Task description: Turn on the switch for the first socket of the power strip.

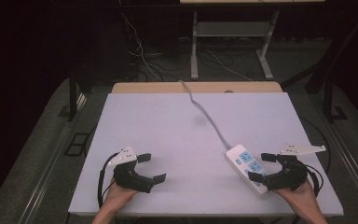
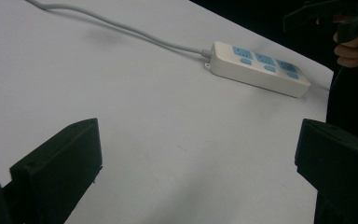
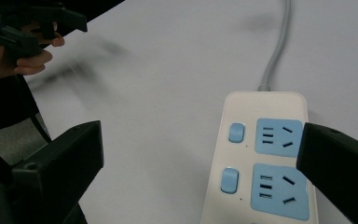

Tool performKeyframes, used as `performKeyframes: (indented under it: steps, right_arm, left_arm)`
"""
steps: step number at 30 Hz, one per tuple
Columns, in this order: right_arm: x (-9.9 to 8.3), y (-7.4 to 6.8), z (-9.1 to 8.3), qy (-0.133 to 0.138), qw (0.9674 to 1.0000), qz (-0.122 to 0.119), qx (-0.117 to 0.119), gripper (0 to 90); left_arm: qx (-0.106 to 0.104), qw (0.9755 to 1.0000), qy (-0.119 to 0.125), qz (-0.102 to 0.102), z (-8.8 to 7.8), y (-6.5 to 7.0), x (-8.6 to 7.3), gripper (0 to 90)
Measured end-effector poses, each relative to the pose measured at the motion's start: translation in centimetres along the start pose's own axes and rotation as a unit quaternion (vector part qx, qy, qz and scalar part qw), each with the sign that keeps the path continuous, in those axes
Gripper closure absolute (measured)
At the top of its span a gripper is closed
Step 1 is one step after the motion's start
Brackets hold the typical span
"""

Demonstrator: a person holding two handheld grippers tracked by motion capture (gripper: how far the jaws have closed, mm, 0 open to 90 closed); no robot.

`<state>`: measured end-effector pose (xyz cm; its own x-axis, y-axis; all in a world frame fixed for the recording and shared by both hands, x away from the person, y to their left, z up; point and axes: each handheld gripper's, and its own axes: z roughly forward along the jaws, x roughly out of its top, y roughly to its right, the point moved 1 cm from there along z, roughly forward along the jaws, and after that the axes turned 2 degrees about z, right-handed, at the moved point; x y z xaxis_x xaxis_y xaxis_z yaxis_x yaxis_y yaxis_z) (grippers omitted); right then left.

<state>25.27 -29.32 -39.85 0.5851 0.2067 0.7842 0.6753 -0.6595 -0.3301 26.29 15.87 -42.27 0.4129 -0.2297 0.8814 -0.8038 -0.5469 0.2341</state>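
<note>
I am holding my left tongs [image 1: 150, 167] low over the near left part of the white surface [image 1: 177, 126], and their two black jaws are standing wide apart with nothing between them. In the left gripper view the left tongs [image 2: 196, 158] are pointing across the bare surface [image 2: 121, 93] toward the power strip [image 2: 256, 69], which is lying well apart from them. I am holding my right tongs [image 1: 262, 166] at the near right part of the surface, also spread open and pinching nothing. The power strip [image 1: 247, 167] is lying flat there, white with blue sockets, turned a little diagonally, and its near end is just beside my right tongs. In the right gripper view the right tongs [image 3: 198, 158] are hovering over the power strip [image 3: 261, 158]; one jaw is covering the edge of a blue socket, the other jaw is standing over the bare surface [image 3: 168, 70] beside the strip. I cannot tell if the jaw is touching the strip. The grey cable [image 1: 205, 112] is running from the far end of the strip across the surface to its far edge. My left hand [image 3: 18, 51] is showing far off in the right gripper view, and my right hand [image 2: 354, 49] in the left gripper view.
</note>
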Motion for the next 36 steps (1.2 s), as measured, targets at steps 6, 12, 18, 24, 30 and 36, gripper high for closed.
performKeyframes:
  steps: [6,12,18,24,30,36]
  right_arm:
    - [0.7,0.0,0.4,-0.023,0.9997,-0.008,0.002,0.2]
    - [1.7,-0.2,1.0,-0.044,0.9988,-0.023,0.005,0.2]
    - [2.6,-0.1,1.5,-0.06,0.9977,-0.03,0.006,0.2]
    - [3.1,0.4,1.9,-0.072,0.997,-0.029,0.008,0.2]
    - [3.7,0.9,2.3,-0.087,0.9957,-0.029,0.01,0.2]
    - [4.3,1.1,3.1,-0.107,0.9935,-0.035,0.014,0.2]
  left_arm:
    - [0.0,1.0,-0.002,-0.001,0.1,0.0,-0.1,0.0]
    - [0.0,1.0,-0.003,-0.002,0.1,-0.1,-0.1,0.0]
    - [0.0,1.0,-0.002,-0.004,0.0,-0.1,-0.1,0.0]
    - [0.0,1.0,0.0,-0.006,-0.1,-0.2,-0.2,0.0]
    - [0.001,1.0,0.0,-0.008,0.0,-0.1,-0.2,0.0]
    - [0.0,1.0,0.0,-0.009,0.0,-0.1,-0.2,0.0]
